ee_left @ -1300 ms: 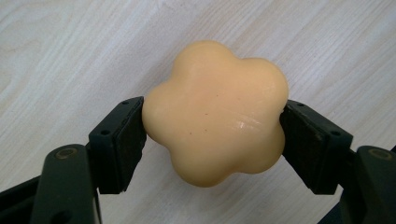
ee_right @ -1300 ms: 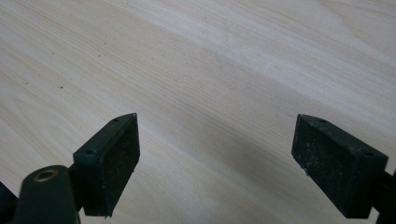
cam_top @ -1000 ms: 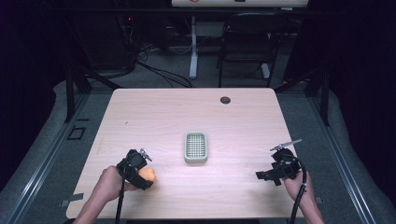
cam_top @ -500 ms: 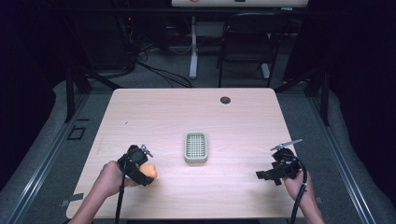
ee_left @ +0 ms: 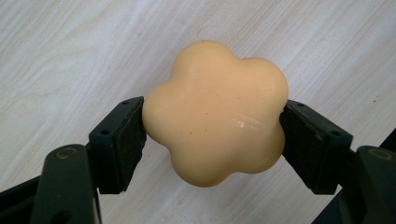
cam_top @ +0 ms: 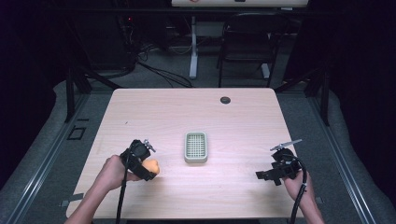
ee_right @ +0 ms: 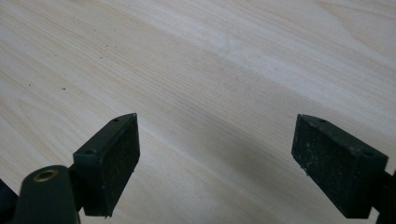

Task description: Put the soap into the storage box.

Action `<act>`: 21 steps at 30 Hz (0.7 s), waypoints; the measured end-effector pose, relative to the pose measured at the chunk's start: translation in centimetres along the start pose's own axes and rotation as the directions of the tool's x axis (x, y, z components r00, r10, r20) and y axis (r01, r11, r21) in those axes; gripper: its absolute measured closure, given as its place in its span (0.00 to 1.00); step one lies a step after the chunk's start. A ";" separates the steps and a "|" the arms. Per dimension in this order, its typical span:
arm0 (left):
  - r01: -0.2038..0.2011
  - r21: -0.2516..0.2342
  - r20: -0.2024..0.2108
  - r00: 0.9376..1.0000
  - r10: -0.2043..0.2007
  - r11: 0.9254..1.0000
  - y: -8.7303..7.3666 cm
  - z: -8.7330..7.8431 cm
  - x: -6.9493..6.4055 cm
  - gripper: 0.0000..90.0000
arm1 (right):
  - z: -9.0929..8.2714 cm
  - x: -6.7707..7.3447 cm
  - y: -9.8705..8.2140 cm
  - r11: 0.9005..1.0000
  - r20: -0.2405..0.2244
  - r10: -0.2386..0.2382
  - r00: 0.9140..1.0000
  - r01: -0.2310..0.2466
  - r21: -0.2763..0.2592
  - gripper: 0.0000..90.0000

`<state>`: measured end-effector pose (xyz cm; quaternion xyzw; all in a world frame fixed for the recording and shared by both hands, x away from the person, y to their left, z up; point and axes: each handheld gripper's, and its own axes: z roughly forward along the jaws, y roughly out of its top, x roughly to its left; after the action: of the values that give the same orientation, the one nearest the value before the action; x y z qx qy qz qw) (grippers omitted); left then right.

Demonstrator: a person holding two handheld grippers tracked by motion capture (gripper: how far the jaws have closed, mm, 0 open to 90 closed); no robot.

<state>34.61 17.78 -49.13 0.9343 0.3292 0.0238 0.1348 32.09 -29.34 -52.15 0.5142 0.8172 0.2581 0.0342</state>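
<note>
Pale wooden table (cam_top: 243, 121), left gripper (ee_left: 212, 128) tight on flower-shaped (perhaps soap) block (ee_left: 215, 119); right gripper (ee_right: 215, 158) wide, empty.

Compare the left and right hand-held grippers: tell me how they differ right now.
The left hand-held gripper is shut on a peach flower-shaped soap; the right hand-held gripper is open with nothing between its pads. The left sits nearer the soap dish than the right. Both have black jaws above the wooden table.
</note>
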 end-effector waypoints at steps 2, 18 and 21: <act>-0.001 0.000 0.000 1.000 0.001 1.000 0.1 -0.1 0.1 0.30 | 0.0 0.0 0.0 1.000 0.000 -0.002 1.000 0.002 0.001 0.17; -0.016 -0.007 0.005 1.000 0.016 1.000 2.2 -0.7 0.7 0.30 | 0.0 0.0 0.0 1.000 0.000 -0.002 1.000 0.002 0.000 0.17; -0.023 -0.007 0.002 1.000 0.023 1.000 2.7 -1.0 0.9 0.30 | 0.0 0.0 0.0 1.000 -0.002 -0.003 1.000 0.003 0.002 0.17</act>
<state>36.82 16.54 -47.48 0.9376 0.3180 0.0255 0.1382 32.12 -29.33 -52.17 0.5126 0.8183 0.2579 0.0333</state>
